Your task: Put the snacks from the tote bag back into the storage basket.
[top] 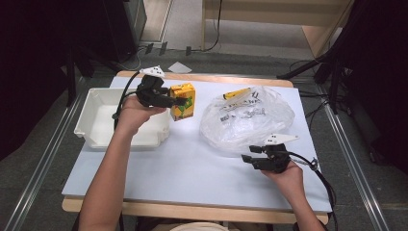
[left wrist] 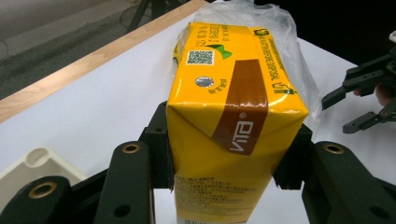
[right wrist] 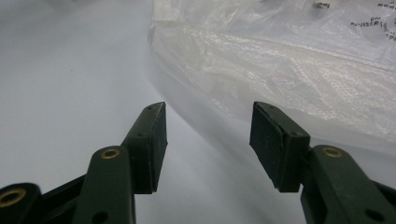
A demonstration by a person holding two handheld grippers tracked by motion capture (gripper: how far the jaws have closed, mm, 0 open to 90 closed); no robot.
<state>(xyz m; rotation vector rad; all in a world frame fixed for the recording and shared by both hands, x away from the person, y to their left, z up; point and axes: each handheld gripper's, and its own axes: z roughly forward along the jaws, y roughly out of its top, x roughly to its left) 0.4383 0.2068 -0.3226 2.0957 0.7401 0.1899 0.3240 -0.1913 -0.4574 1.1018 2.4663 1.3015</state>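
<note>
A yellow Vita drink carton (left wrist: 233,121) with a brown stripe sits pinched in the left gripper (top: 179,101); the right gripper (right wrist: 208,140) rests jaws spread beside a clear plastic bag (top: 250,118).

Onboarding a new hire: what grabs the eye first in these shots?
The yellow carton, clamped in the left hand-held gripper between the white bin and the bag. That crumpled clear bag sits mid-table with another yellow item inside. The right hand-held gripper is open just short of the bag's edge.
</note>
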